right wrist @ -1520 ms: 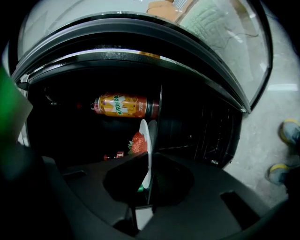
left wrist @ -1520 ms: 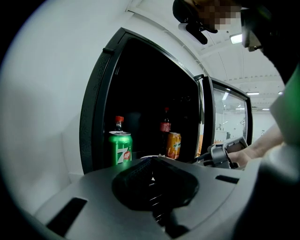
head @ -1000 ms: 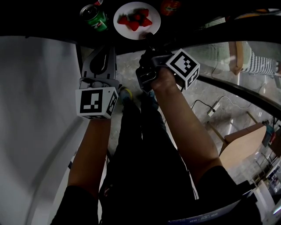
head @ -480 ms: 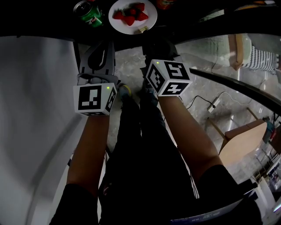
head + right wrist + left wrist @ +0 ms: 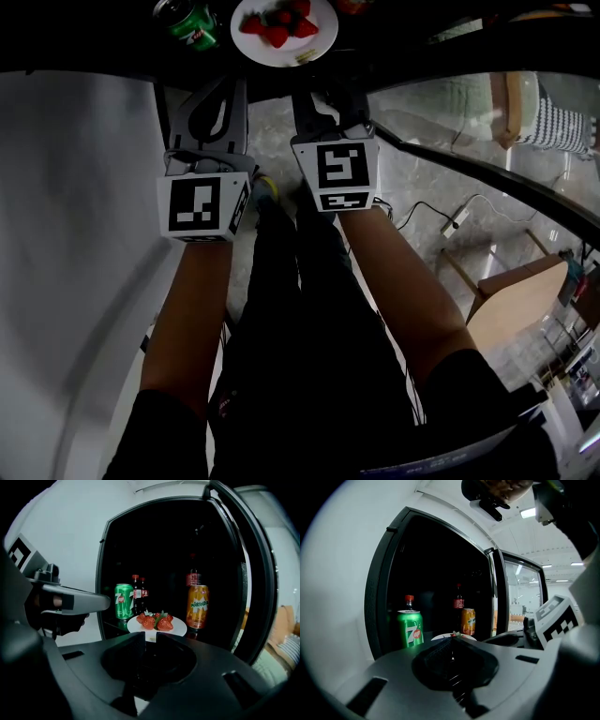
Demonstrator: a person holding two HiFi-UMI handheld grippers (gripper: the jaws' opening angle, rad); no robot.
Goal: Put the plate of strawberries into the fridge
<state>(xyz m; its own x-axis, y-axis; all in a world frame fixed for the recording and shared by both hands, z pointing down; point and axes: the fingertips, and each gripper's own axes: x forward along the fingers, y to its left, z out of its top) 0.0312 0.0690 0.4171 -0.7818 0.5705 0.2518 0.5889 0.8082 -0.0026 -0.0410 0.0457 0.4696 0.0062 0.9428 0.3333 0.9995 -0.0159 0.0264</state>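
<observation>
The white plate (image 5: pixel 284 44) of red strawberries (image 5: pixel 279 23) rests on a dark fridge shelf, between a green 7up can (image 5: pixel 192 23) and an orange Mirinda can (image 5: pixel 197 606). My right gripper (image 5: pixel 319 86) hovers just in front of the plate (image 5: pixel 178 629), apart from it, jaws open by a narrow gap with nothing between them. The strawberries (image 5: pixel 154 621) sit straight ahead of it. My left gripper (image 5: pixel 217 92) hangs to the left, in front of the 7up can (image 5: pixel 410 627), with its jaws shut and empty. The plate's rim (image 5: pixel 440 637) peeks over them.
Dark cola bottles (image 5: pixel 138 595) stand behind the 7up can (image 5: pixel 123 601). The glass fridge door (image 5: pixel 253 573) is swung open on the right. The fridge's white outer wall (image 5: pixel 75 234) is on the left. Marble floor, a power strip and a wooden box (image 5: pixel 520 300) lie below.
My right gripper has rolled so its marker cube faces up and has drawn back from the plate. The plate stays on the shelf. The left gripper has hardly moved.
</observation>
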